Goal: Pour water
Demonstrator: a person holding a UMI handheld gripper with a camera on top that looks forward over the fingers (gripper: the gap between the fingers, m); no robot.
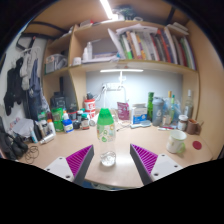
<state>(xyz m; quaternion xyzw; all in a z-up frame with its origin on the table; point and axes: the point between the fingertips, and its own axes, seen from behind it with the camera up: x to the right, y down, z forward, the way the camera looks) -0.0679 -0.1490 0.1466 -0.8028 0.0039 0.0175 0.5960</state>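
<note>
The gripper [112, 168] is held low over a wooden desk [120, 150], and its two fingers are spread apart, with nothing grasped between them. The purple pads [76, 158] are seen on the inner faces. A clear bottle with a green cap [105, 128] stands upright on the desk just ahead of the fingers, in line with the gap. A small clear cup, probably of glass [108, 159], is placed between the fingertips, apart from both. A white mug [176, 142] stands at the right, and books [150, 45] are kept on a shelf above.
</note>
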